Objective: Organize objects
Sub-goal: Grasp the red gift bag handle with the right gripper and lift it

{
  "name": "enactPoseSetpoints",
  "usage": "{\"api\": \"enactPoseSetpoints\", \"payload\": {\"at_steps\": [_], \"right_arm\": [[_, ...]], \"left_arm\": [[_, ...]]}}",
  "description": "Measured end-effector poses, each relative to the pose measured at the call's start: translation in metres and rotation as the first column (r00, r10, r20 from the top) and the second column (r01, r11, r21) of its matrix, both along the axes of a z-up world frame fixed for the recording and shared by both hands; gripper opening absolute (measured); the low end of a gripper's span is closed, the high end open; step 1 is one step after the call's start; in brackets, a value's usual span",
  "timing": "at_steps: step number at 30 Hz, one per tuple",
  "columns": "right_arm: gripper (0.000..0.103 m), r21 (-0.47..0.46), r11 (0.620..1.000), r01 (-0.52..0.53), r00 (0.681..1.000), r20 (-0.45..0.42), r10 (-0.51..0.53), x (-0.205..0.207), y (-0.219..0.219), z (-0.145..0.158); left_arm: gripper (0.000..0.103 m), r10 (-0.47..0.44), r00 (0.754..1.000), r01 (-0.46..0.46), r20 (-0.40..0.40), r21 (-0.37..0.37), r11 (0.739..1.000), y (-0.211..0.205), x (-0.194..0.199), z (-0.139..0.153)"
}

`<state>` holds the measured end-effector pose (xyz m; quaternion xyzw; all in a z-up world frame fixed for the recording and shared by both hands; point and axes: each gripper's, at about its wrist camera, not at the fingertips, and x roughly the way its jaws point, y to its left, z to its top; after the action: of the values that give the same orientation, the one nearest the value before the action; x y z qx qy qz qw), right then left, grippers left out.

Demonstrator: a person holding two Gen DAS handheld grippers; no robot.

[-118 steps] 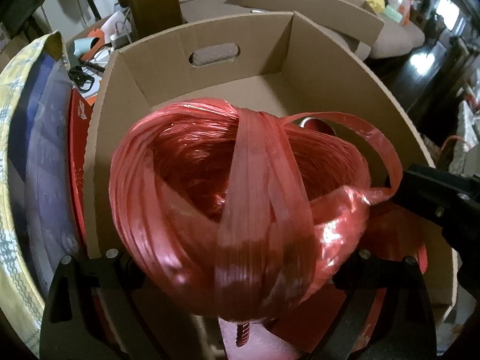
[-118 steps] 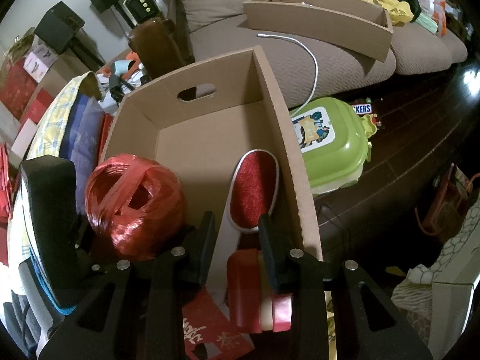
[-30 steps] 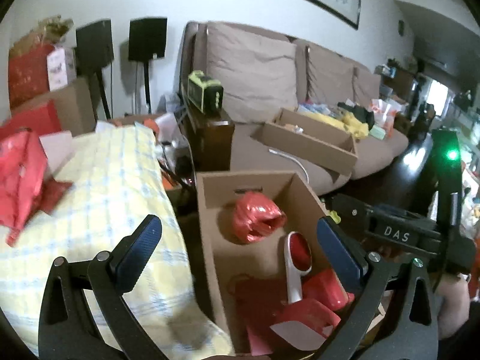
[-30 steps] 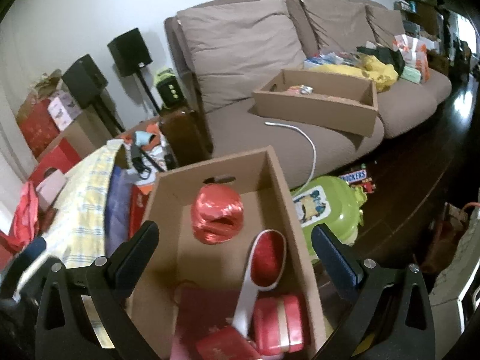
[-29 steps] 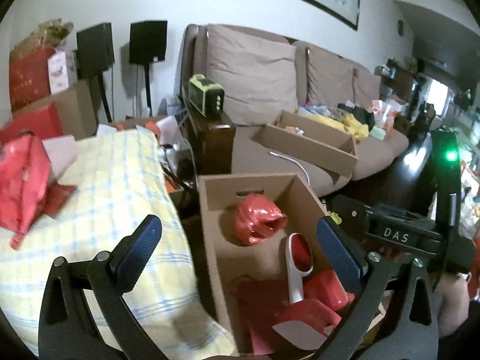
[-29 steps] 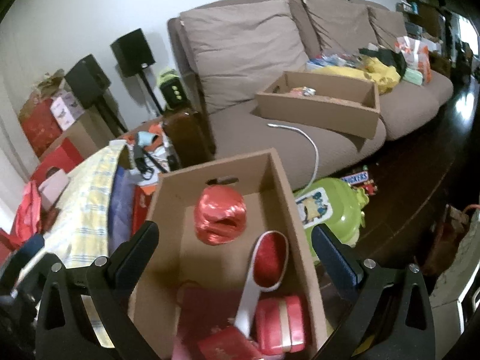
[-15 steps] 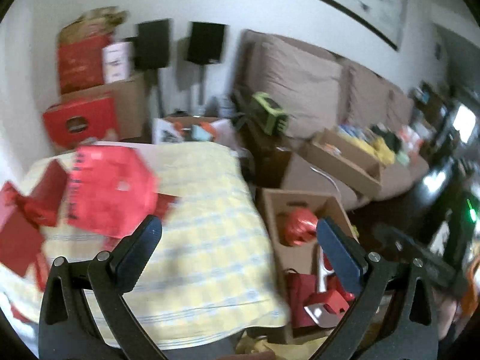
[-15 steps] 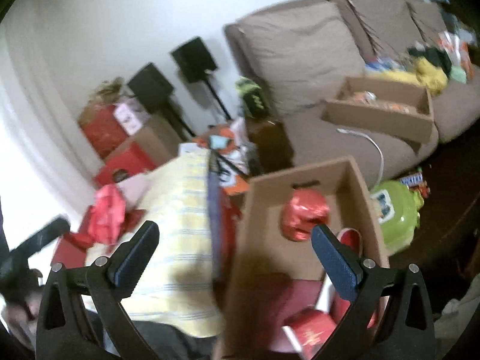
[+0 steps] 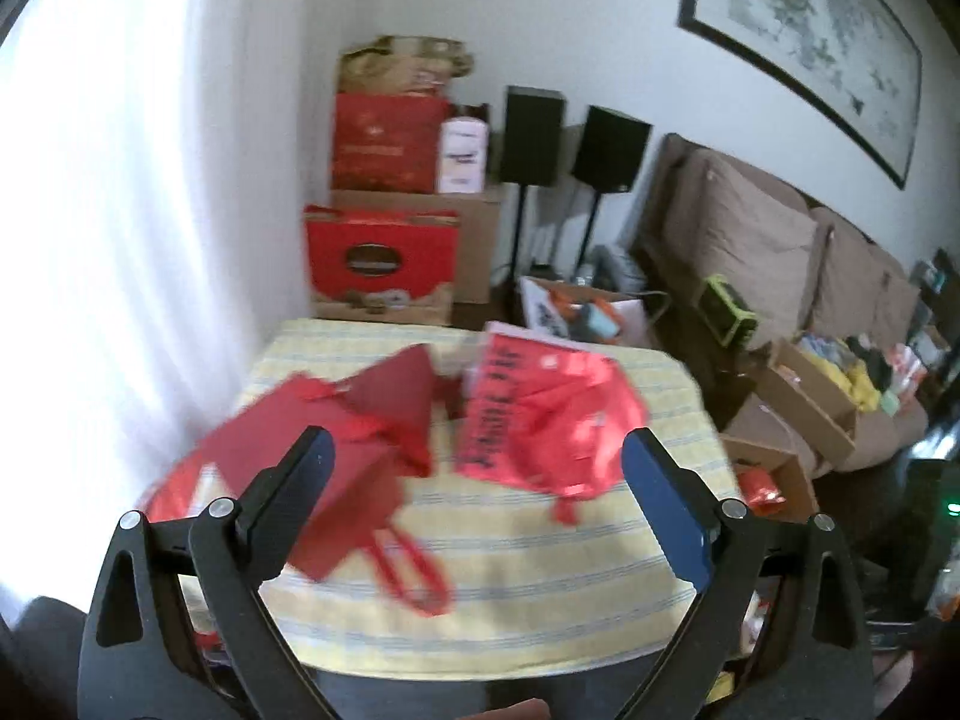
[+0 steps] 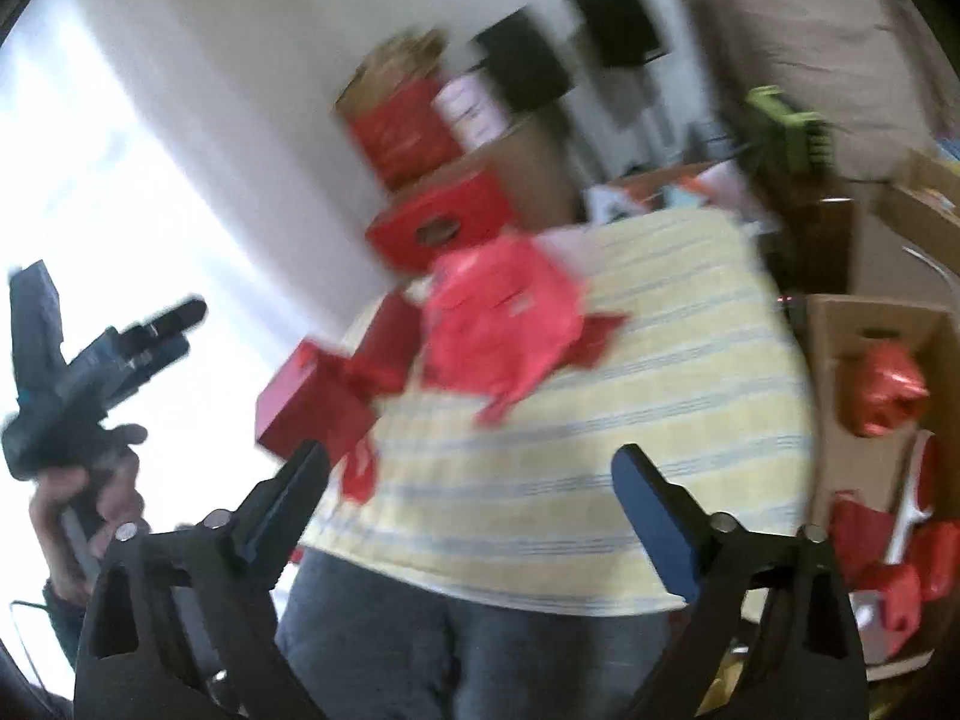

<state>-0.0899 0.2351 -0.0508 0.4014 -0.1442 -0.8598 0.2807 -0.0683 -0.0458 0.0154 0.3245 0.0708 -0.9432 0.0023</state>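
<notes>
Ahead of the left claw (image 9: 474,474), empty with its jaws wide but easing inward, a stiff red gift bag (image 9: 336,480) lies toward its left finger and a crinkly, light red plastic bag (image 9: 552,420) toward its right on the yellow-checked tabletop (image 9: 540,600), best pinched by handle or loose fold, while the right claw (image 10: 468,480) is likewise empty and closing.

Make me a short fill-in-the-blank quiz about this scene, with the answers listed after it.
1. The red bags lie on a cloth striped blue and ____.
2. Nothing sits between the pads of the ____ gripper, seen in its own view.
3. In the right wrist view, the red ball sits inside a ____ box.

Answers: yellow; left; cardboard
</notes>
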Motion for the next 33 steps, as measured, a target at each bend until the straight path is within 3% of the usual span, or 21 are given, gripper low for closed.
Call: {"api": "enactPoseSetpoints", "payload": {"at_steps": [4,6,10,12,17,19,20,22,23,25,27,32,33], "right_arm": [[0.075,0.052,0.991,-0.123,0.991,0.060,0.119,-0.013,-0.089,-0.029],[0.061,0.126,0.981,-0.150,0.986,0.089,0.140,-0.022,-0.126,-0.047],[0.058,0.212,0.966,-0.149,0.986,0.104,0.130,-0.038,-0.169,-0.075],[0.058,0.285,0.950,-0.130,0.991,0.080,0.112,-0.046,-0.185,-0.086],[0.058,0.424,0.894,-0.143,0.989,0.044,0.138,-0.048,-0.215,-0.108],[0.051,0.495,0.855,-0.155,0.985,0.012,0.171,-0.042,-0.226,-0.115],[0.038,0.568,0.809,-0.150,0.977,-0.038,0.208,-0.035,-0.234,-0.118],[0.025,0.644,0.753,-0.131,0.963,-0.097,0.251,-0.026,-0.241,-0.120],[0.005,0.676,0.727,-0.116,0.963,-0.103,0.250,-0.025,-0.244,-0.121],[0.002,0.720,0.690,-0.073,0.962,-0.132,0.239,-0.022,-0.245,-0.122],[0.001,0.767,0.641,0.033,0.950,-0.224,0.219,-0.021,-0.242,-0.117],[0.001,0.797,0.536,0.278,0.872,-0.444,0.207,-0.020,-0.236,-0.083],[0.001,0.791,0.536,0.296,0.861,-0.464,0.210,-0.024,-0.235,-0.073]], "left_arm": [[0.095,-0.032,0.995,0.030,-0.095,-0.029,0.999,-0.039,0.020,-0.005],[0.095,-0.060,0.994,0.053,-0.094,-0.073,0.996,-0.050,0.025,-0.013],[0.095,-0.071,0.995,0.059,-0.074,-0.156,0.986,-0.057,0.024,-0.028],[0.095,-0.053,0.996,0.042,-0.078,-0.135,0.990,-0.069,0.021,-0.035],[0.095,0.002,0.997,0.002,-0.081,0.051,0.999,-0.111,0.015,-0.052],[0.095,0.018,0.996,-0.010,-0.083,0.091,0.996,-0.124,0.014,-0.059],[0.095,0.027,0.996,-0.018,-0.082,0.108,0.994,-0.129,0.011,-0.062],[0.095,0.047,0.996,-0.036,-0.075,0.141,0.989,-0.140,0.008,-0.069],[0.095,0.051,0.996,-0.040,-0.073,0.151,0.988,-0.144,0.007,-0.071],[0.095,0.061,0.996,-0.048,-0.072,0.168,0.985,-0.150,0.006,-0.074],[0.095,0.075,0.995,-0.061,-0.073,0.176,0.982,-0.154,0.005,-0.076],[0.095,0.110,0.991,-0.093,-0.073,0.211,0.973,-0.163,0.004,-0.078],[0.095,0.112,0.991,-0.094,-0.074,0.216,0.972,-0.165,0.005,-0.078]]}}
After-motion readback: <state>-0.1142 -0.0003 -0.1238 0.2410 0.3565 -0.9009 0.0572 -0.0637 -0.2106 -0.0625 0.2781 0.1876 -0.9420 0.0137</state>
